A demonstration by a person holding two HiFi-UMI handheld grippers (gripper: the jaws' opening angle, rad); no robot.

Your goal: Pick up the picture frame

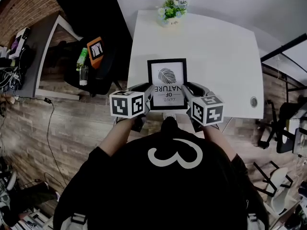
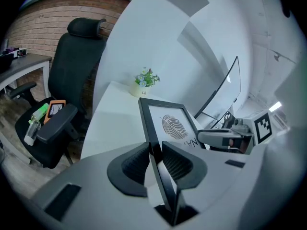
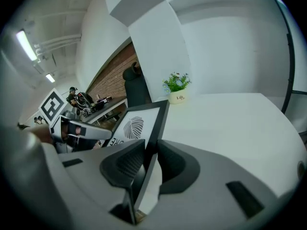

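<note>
Over the near edge of the white rounded table point(image 1: 220, 56), a black-rimmed rectangular picture frame point(image 1: 167, 83) with a white print of a dark leaf is held between the two grippers. Its lettering reads upside down in the head view. The left gripper point(image 1: 148, 96) grips the frame's left side and the right gripper point(image 1: 187, 96) grips its right side, each with its marker cube point(image 1: 127, 104) on the side towards the person.

In the left gripper view, the left gripper's point(image 2: 154, 153) ribbed dark pads point(image 2: 135, 163) press on either face of the frame's point(image 2: 169, 124) black edge, clamped on it. The right gripper view shows the same: the right gripper point(image 3: 149, 158) has the frame's point(image 3: 138, 126) thin rim pinched between its pads, the printed face turned towards the other gripper.

The frame tilts, far edge higher. It seems to be clear of the tabletop, though no view shows its underside plainly.

At the table's far edge stands a small white pot of green and pale flowers point(image 1: 171, 9), well apart from the frame. To the left of the table is a black office chair point(image 1: 98, 56), with an orange-edged flat object point(image 1: 96, 49) and a green-capped bottle point(image 1: 83, 57) on its seat. The floor point(image 1: 81, 123) is wood plank.
</note>
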